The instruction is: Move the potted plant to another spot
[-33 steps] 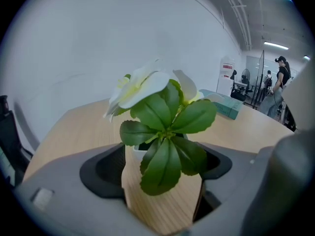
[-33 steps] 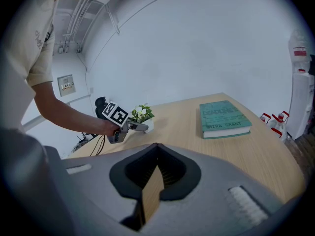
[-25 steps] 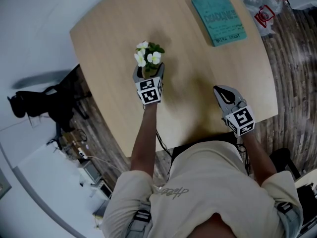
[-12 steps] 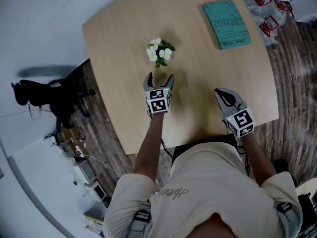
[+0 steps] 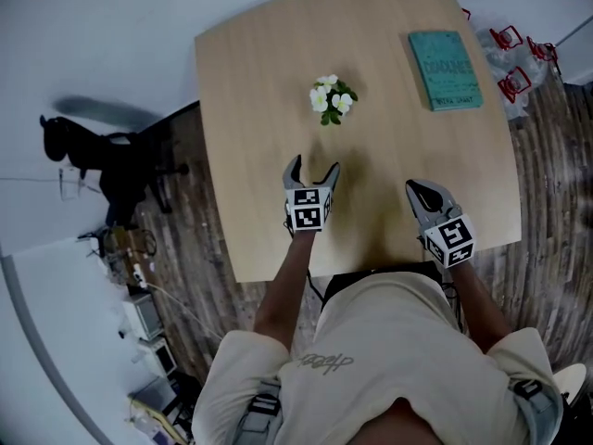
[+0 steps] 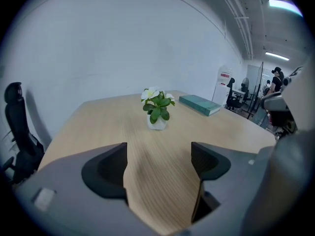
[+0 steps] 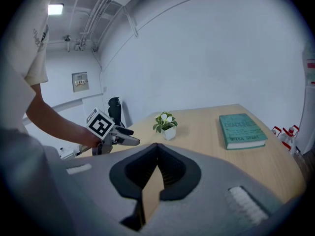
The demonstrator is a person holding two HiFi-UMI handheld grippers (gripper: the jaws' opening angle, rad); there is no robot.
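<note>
Potted plant (image 5: 332,100), pot unseen from head view

Title on the book (image 5: 446,69) seems unreadably blurred.

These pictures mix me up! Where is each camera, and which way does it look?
Head view: on the head, looking down at table, both arms.
Left gripper view: on left hand-held gripper, facing potted plant past open jaws.
Right gripper view: on right hand-held gripper, jaws shut; left arm shows.
All share potted plant, book.
</note>
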